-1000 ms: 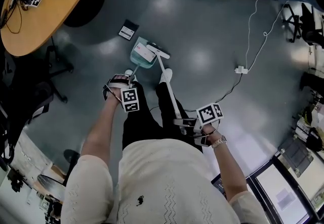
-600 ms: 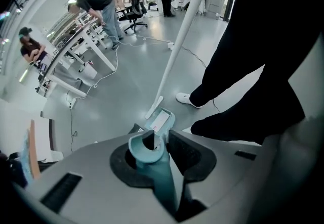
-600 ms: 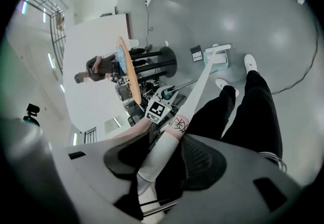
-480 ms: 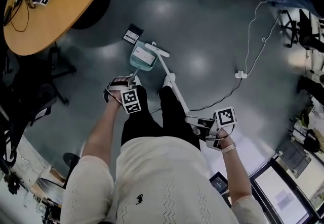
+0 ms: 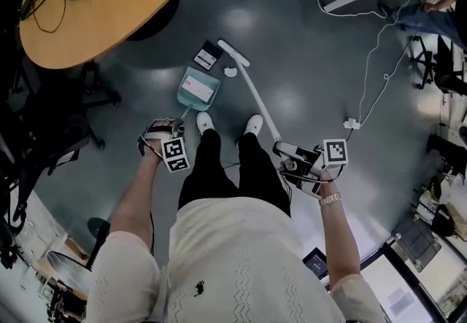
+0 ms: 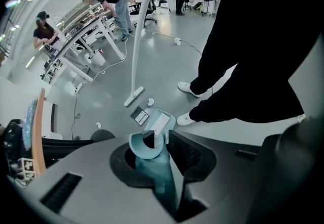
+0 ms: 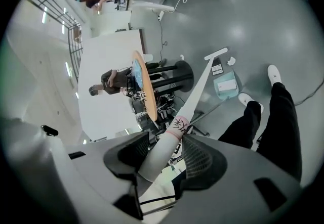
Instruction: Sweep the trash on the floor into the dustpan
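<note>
A teal dustpan (image 5: 198, 90) rests on the grey floor in front of the person's shoes, with a white slip lying in it. Its teal handle (image 6: 152, 153) sits between the jaws of my left gripper (image 5: 162, 132), which is shut on it. The white broom (image 5: 252, 95) slants from my right gripper (image 5: 295, 161), shut on its handle (image 7: 169, 139), out to its head (image 5: 233, 52) beyond the pan. A black-and-white card (image 5: 207, 57) and a crumpled white paper (image 5: 230, 72) lie on the floor between broom head and dustpan.
A round wooden table (image 5: 109, 8) on a black pedestal stands at the upper left. A white cable (image 5: 368, 66) with a plug block (image 5: 352, 123) runs across the floor at right. Office chairs and desks line the right edge. People stand at desks (image 6: 96, 26) farther off.
The broom head has swung away from the dustpan to beyond the card and paper. My right gripper has moved right and back along with the handle. The left gripper still holds the dustpan.
</note>
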The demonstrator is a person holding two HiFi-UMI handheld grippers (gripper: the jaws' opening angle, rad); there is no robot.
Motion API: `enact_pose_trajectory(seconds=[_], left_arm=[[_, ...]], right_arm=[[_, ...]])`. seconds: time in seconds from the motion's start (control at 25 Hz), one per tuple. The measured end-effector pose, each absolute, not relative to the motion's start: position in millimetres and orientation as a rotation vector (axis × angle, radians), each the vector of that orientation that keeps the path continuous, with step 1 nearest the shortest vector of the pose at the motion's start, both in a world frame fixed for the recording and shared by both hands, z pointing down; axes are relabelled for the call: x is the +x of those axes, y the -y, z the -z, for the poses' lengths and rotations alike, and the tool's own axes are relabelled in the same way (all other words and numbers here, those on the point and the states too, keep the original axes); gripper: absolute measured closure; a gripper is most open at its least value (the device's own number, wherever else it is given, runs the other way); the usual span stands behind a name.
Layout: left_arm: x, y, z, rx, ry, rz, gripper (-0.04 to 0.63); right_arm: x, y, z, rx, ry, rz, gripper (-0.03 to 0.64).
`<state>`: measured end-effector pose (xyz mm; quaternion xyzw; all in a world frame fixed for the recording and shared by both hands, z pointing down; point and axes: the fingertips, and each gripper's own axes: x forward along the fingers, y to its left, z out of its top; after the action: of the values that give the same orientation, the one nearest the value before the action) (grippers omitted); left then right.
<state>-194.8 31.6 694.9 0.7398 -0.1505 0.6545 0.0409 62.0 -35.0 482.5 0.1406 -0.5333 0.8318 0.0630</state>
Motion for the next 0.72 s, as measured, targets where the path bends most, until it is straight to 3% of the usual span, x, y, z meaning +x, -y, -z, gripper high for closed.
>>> enact_pose_trajectory(seconds=[0.4, 0.72], left_arm=[[-266, -15, -704, 2.279, 0.382, -2.025, 0.503], [-311, 16, -712, 2.272, 0.298, -2.019, 0.503]], right_arm=[[0, 93, -556, 0.463, 1.643, -2.15, 0.423], [-62, 41, -578, 0.35, 1.477, -2.209, 0.423]])
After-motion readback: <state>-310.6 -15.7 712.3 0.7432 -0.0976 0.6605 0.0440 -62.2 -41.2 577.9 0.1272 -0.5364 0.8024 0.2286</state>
